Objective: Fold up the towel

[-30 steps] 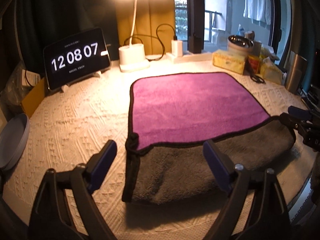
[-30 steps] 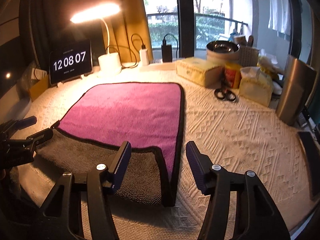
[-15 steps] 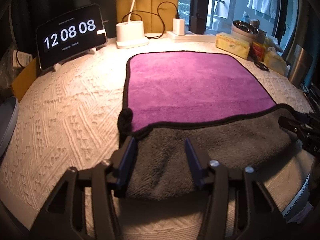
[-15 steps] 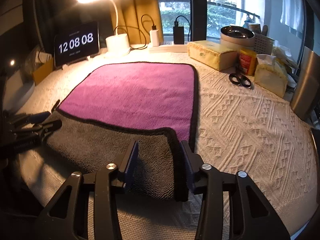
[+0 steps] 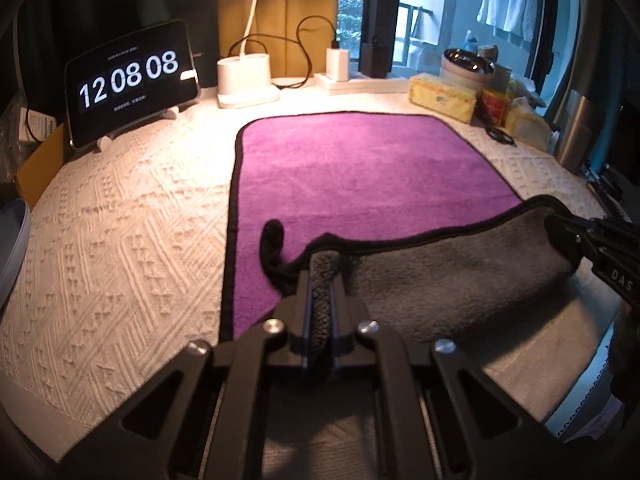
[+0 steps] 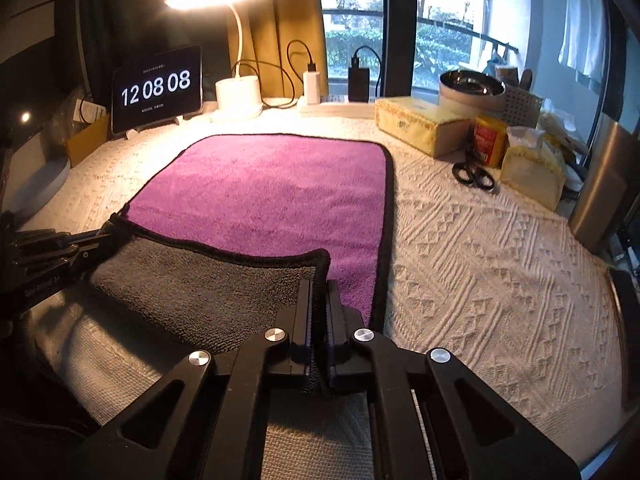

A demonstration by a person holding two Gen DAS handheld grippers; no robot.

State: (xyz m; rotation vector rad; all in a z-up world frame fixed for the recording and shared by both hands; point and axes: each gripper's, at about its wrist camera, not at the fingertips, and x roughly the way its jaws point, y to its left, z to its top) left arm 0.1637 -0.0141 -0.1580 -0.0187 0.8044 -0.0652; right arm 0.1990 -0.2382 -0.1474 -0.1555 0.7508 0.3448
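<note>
A towel (image 5: 360, 168), purple on top and grey underneath with black trim, lies on the white textured tablecloth; it also shows in the right wrist view (image 6: 272, 196). Its near edge is lifted and turned over, showing the grey side (image 5: 448, 272). My left gripper (image 5: 322, 280) is shut on the towel's near left corner, beside a black hanging loop (image 5: 272, 244). My right gripper (image 6: 319, 292) is shut on the near right corner. Each gripper shows at the edge of the other's view, the right one (image 5: 600, 252) and the left one (image 6: 44, 248).
A clock tablet (image 5: 130, 80), a lamp base (image 5: 244, 82), chargers and cables stand at the back. A tissue box (image 6: 420, 124), a red tin (image 6: 488, 140), scissors (image 6: 474, 174), a metal bowl (image 6: 472, 84) and a steel container (image 6: 604, 192) crowd the back right. A grey plate (image 6: 36, 184) lies left.
Both grippers moved forward over the near corners and closed from open to shut on the towel. The near edge is now lifted off the table.
</note>
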